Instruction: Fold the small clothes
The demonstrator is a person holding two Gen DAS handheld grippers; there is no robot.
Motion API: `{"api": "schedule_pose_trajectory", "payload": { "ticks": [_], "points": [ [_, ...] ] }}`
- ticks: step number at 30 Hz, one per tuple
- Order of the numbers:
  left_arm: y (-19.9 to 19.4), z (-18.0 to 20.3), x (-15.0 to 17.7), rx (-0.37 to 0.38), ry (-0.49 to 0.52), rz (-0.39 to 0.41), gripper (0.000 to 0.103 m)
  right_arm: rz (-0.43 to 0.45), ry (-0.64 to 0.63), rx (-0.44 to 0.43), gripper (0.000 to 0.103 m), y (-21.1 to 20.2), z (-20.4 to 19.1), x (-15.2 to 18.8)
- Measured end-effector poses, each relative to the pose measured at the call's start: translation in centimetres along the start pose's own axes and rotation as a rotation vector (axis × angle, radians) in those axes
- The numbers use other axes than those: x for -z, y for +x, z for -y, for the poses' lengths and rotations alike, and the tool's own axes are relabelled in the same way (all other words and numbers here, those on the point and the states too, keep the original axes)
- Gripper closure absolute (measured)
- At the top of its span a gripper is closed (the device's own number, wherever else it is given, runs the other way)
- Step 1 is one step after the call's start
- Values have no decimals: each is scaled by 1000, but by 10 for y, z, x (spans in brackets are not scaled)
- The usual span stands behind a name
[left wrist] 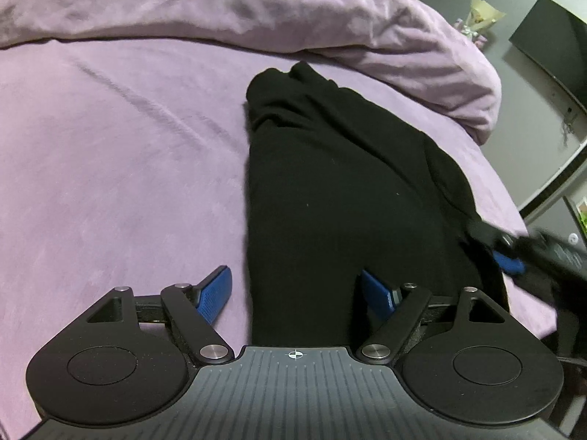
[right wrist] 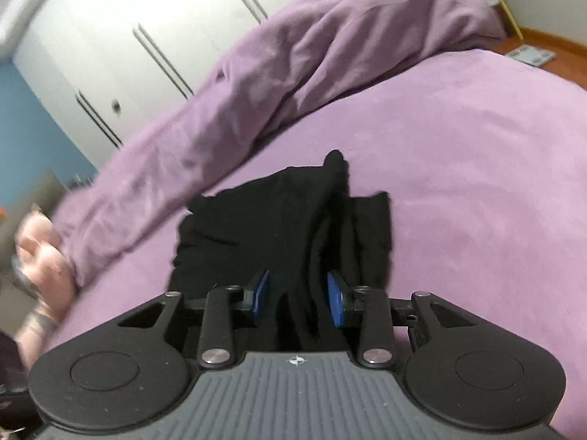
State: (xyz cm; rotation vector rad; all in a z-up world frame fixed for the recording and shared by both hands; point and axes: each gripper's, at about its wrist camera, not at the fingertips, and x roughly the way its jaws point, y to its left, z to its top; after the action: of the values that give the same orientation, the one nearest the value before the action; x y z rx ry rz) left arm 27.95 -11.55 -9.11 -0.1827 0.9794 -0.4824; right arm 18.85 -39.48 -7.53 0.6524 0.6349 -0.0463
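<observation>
Left tongs [left wrist: 297, 293]: ribbed blue pads spread wide apart, straddling the near left edge of the black garment [left wrist: 330, 190] and gripping nothing. Right tongs [right wrist: 299, 299]: blue pads part-way apart with a bunched fold of the same garment [right wrist: 286, 227] between them; whether they pinch it cannot be told. The garment is soft, matte black knit, folded into a long strip running from near to far on the bed [left wrist: 110, 165], its far end rumpled. The bed's cover is a smooth purple fleece. A thick, creased purple duvet [left wrist: 256, 7] is heaped along the far side. White wardrobe doors [right wrist: 121, 44] stand beyond, far left.
</observation>
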Motion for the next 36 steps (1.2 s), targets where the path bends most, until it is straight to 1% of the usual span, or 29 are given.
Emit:
{"api": "schedule_pose_trajectory", "payload": {
  "ticks": [3, 6, 8, 9, 10, 11, 13, 14, 15, 16, 17, 19, 20, 21, 22, 23, 24, 25, 26, 28, 31, 34, 35, 36],
  "points": [
    [-6, 2, 6, -8, -5, 3, 21, 10, 24, -34, 69, -27, 4, 25],
    [-5, 7, 7, -34, 4, -10, 20, 9, -2, -19, 69, -35, 1, 39],
    [-6, 11, 6, -56, 8, -17, 20, 9, -6, -7, 70, -34, -1, 41],
    [-6, 12, 6, -63, 6, -23, 20, 9, 6, -3, 72, -31, -1, 40],
    [-6, 13, 6, -69, 0, -28, 20, 10, 15, 2, 84, -29, 0, 39],
    [-7, 13, 6, -74, -8, -31, 20, 6, 17, 14, 89, -28, -2, 39],
    [-8, 12, 6, -80, -16, -39, 20, 11, 16, 24, 91, -31, -4, 40],
    [-8, 13, 6, -84, -15, -41, 20, 21, 16, 12, 92, -34, -5, 40],
    [-9, 14, 6, -90, -9, -41, 20, 34, 28, -16, 93, -38, -5, 40],
    [-9, 14, 7, -95, -4, -41, 20, 42, 66, -54, 94, -42, -2, 40],
    [-10, 15, 7, -100, -1, -40, 20, 40, 169, -134, 96, -44, 9, 38],
    [-11, 15, 7, -104, -5, -43, 20, 43, 425, -305, 99, -43, 37, 40],
    [-12, 14, 7, -103, -13, -41, 20, 47, 519, -373, 100, -42, 48, 43],
    [-14, 13, 7, -101, -20, -42, 20, 47, 595, -422, 100, -40, 58, 47],
    [-16, 12, 7, -97, -28, -47, 20, 37, 596, -401, 100, -39, 61, 48],
    [-18, 11, 7, -87, -36, -50, 20, 22, 532, -331, 100, -39, 58, 47],
    [-22, 9, 8, -65, -50, -50, 20, -4, 404, -207, 100, -40, 50, 45],
    [-26, 7, 9, -33, -69, -54, 20, -29, 315, -115, 100, -38, 43, 45],
    [-31, 4, 10, 6, -91, -57, 20, -46, 273, -77, 100, -37, 40, 46],
    [-40, -1, 13, 84, -146, -54, 20, -44, 314, -117, 98, -39, 43, 49],
    [-50, -9, 17, 186, -212, -48, 20, -26, 366, -134, 94, -44, 49, 50],
    [-54, -20, 23, 318, -295, -68, 20, -20, 403, -140, 85, -49, 53, 56],
    [-55, -23, 25, 343, -322, -60, 20, -20, 405, -150, 81, -52, 54, 58],
    [-54, -25, 26, 353, -340, -53, 20, -21, 405, -161, 79, -54, 53, 60]
  ]
}}
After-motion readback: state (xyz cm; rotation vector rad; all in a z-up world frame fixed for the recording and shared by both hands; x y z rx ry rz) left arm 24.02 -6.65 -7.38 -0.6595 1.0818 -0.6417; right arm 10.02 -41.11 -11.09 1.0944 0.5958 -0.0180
